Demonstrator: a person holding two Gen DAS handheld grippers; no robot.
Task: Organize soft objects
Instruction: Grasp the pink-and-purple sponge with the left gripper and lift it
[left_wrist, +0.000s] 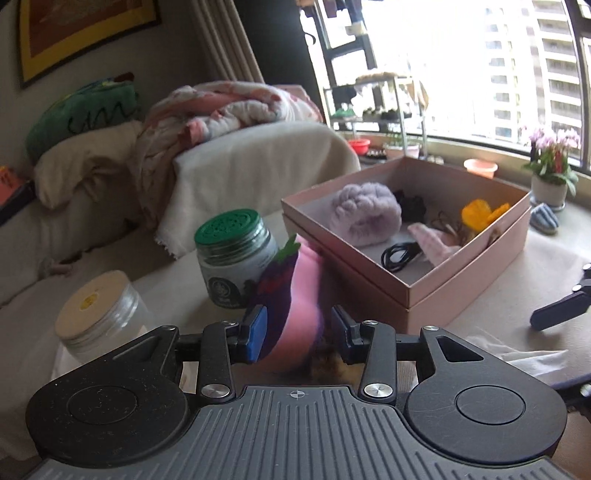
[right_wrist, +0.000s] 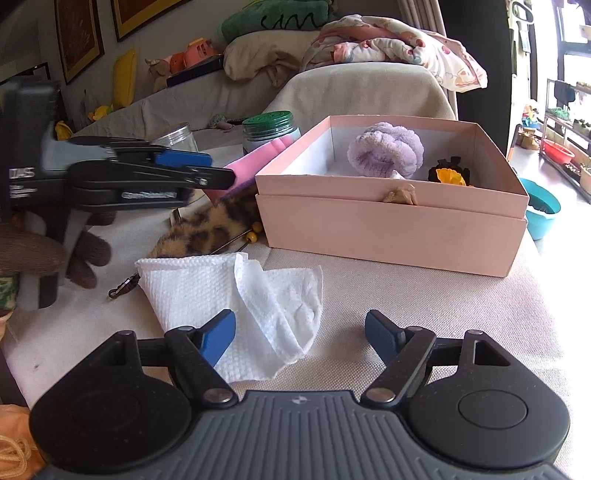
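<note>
Though blurry, "IAS" (right_wrist: 22, 172) on left tool (right_wrist: 221, 169)

Each gripper had a ribbed grey body, two round black discs, black linkage arms with silver screws, and blue finger pads (right_wrist: 218, 338). A brown knitted glove (right_wrist: 88, 254) covered the hand on the left gripper (right_wrist: 207, 170).

Counted on the worktop and in the box

One pink box (right_wrist: 388, 225), two jars (left_wrist: 236, 254) outside it, one white paper towel (right_wrist: 229, 291), one leopard-print furry piece (right_wrist: 207, 229), one pink-and-purple plush (left_wrist: 295, 295); inside, one lilac fluffy ball (left_wrist: 364, 214) and one black cord (left_wrist: 400, 253).
</note>
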